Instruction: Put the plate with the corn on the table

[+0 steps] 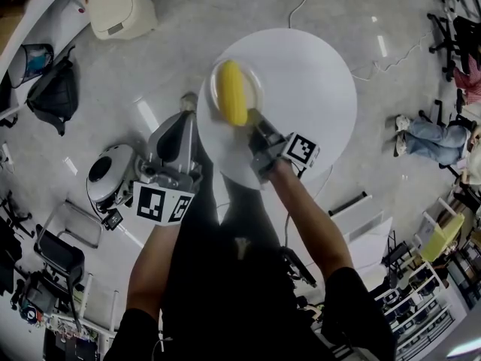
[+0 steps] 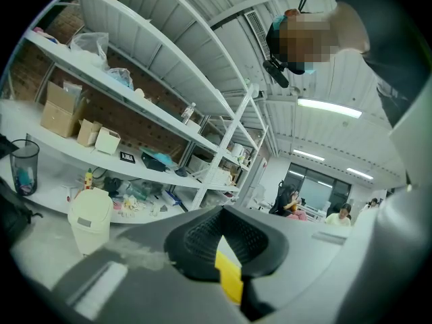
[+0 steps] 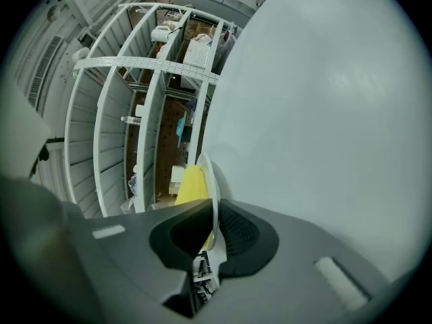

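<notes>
Small pale plate point(image 1: 258, 83) held one yellow corn cob point(image 1: 233, 92), rim pinched by right gripper point(image 1: 252, 119) at table point(image 1: 308, 89) edge; left gripper point(image 1: 188, 101) closed, empty

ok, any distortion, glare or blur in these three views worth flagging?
Head view: heavy fisheye, floor bows at the edges, light streaks glare on it, corn is sharp. Left gripper view: round dark vignette, shelves curve, privacy mosaic up top, near jaws soft. Right gripper view: the white table washes out half the frame, plate shows as a thin edge-on rim.
</notes>
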### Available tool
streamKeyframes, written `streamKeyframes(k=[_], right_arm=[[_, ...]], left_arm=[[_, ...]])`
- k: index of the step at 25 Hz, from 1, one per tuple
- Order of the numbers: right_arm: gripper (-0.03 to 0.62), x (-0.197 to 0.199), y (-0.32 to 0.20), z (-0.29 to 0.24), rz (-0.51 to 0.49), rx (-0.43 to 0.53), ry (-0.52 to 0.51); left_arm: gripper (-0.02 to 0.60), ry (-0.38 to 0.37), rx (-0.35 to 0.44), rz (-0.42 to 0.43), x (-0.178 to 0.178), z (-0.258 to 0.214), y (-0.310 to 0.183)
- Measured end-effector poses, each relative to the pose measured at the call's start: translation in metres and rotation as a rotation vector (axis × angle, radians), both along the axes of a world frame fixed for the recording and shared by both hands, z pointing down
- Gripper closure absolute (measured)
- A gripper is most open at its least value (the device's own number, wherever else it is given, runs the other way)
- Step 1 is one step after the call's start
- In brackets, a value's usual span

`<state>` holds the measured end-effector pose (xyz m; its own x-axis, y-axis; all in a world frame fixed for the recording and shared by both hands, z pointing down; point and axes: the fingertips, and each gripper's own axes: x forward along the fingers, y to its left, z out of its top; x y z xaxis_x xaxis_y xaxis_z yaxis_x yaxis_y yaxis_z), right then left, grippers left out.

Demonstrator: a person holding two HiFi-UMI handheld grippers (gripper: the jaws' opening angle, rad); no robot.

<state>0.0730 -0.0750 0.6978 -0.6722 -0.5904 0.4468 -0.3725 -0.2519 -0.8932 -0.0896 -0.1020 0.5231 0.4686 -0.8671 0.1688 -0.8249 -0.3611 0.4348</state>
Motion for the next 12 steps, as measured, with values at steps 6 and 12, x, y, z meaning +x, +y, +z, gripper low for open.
streamKeyframes(k=[6, 12], right_arm=[[0.559, 0.0007, 0.0016, 0.0035, 0.027, -0.09, 0.042], [0.547, -0.0034, -0.0018, 0.0004, -0.013, -0.09, 0.07]], left_arm=[[0.578, -0.002, -0.006, 0.006, 0.0006, 0.0036, -0.0007], [0.578, 0.002, -0.005, 0.005, 0.004, 0.0018, -0.0036]])
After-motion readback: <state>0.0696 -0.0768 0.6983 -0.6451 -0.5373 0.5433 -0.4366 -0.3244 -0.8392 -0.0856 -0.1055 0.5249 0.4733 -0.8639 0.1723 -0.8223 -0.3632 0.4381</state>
